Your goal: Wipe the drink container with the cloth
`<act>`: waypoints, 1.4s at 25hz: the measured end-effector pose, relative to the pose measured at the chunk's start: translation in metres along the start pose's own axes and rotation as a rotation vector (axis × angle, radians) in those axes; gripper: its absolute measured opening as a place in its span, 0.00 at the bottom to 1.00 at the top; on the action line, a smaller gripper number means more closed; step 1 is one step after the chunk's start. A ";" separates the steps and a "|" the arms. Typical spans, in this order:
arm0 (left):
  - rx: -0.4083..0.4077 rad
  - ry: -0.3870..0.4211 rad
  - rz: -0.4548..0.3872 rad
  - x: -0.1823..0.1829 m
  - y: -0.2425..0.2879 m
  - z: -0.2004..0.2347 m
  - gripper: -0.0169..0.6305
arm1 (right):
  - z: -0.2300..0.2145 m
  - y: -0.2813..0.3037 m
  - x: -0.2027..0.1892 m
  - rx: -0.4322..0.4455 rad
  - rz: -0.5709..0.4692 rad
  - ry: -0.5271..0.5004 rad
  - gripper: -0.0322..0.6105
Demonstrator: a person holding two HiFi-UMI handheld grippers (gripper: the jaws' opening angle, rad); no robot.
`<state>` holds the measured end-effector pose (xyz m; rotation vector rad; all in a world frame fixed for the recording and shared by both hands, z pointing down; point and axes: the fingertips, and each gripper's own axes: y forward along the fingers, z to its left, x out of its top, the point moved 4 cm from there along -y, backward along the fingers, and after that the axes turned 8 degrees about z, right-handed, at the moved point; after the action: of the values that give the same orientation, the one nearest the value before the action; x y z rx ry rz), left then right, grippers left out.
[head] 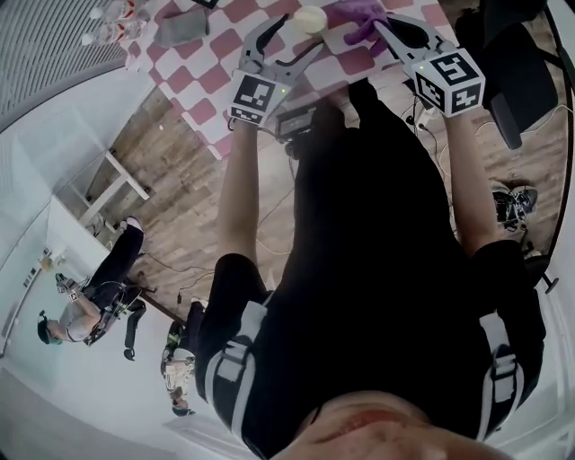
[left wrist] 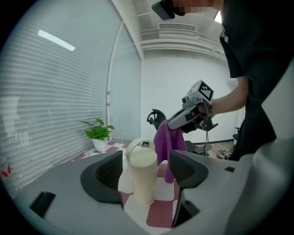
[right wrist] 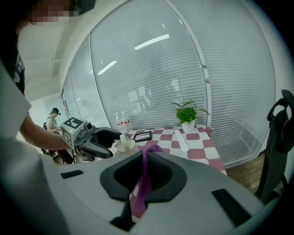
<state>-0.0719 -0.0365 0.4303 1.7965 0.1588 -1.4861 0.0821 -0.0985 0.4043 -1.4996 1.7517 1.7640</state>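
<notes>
A cream drink container [left wrist: 142,172] with a looped lid stands upright on the red-and-white checkered table [left wrist: 161,213]. My left gripper [left wrist: 146,167] is open, with a jaw on each side of the container and a small gap to both. In the head view the container [head: 310,18] sits between those jaws [head: 301,31]. My right gripper [right wrist: 146,167] is shut on a purple cloth [right wrist: 146,179], which hangs from it. The cloth [left wrist: 167,142] dangles just behind the container, below the right gripper [left wrist: 183,120].
A potted plant [right wrist: 187,114], a white bar [right wrist: 180,137], a dark flat frame [right wrist: 143,136] and glasses [right wrist: 121,123] stand further along the table. A black chair [head: 521,81] is at the right. A person [head: 90,305] sits on the floor nearby.
</notes>
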 end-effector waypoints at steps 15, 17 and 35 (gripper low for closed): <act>-0.313 0.089 0.023 -0.006 0.025 0.013 0.53 | 0.048 -0.035 -0.023 -0.188 -0.033 0.112 0.10; -0.329 0.099 0.015 -0.003 0.026 0.015 0.53 | 0.051 -0.037 -0.024 -0.202 -0.035 0.122 0.10; -0.407 0.173 0.072 -0.001 0.033 0.018 0.46 | 0.055 -0.048 -0.028 -0.248 -0.039 0.150 0.10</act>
<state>-0.0678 -0.0699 0.4475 1.5759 0.4454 -1.1488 0.1052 -0.0265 0.3835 -1.7935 1.6029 1.9541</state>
